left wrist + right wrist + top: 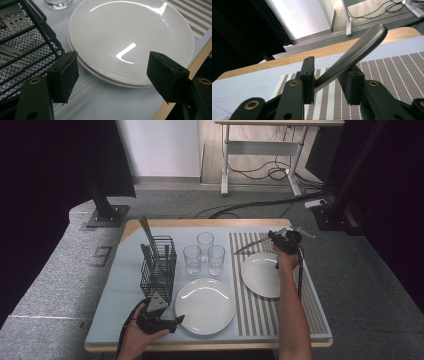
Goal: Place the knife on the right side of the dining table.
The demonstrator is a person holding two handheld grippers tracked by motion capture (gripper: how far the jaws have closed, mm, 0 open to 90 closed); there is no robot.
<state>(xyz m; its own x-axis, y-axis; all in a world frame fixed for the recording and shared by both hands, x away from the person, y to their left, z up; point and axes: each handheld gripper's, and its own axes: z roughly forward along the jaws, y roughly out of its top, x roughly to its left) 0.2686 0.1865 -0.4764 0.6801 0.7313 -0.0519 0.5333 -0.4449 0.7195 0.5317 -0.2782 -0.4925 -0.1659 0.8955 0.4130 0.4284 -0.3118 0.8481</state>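
My right gripper (276, 239) hovers over the far end of the striped placemat (305, 312), just beyond a white plate (262, 274). A metal cutlery piece (250, 246) lies slantwise between its jaws, which stand fairly narrow. In the right gripper view (329, 78) the rounded handle (362, 45) rises past both pads and touches them. My left gripper (175, 321) rests low near the table's front edge, open and holding nothing. Its wide-set jaws (112, 75) frame the near rim of a larger white plate (130, 32), which seems to sit on a second one.
A black wire basket (159, 267) holding several pieces of cutlery stands left of the big plate (205, 305). Three clear glasses (204, 252) cluster behind that plate. The wooden table edge (195, 67) runs close to my left gripper's right jaw.
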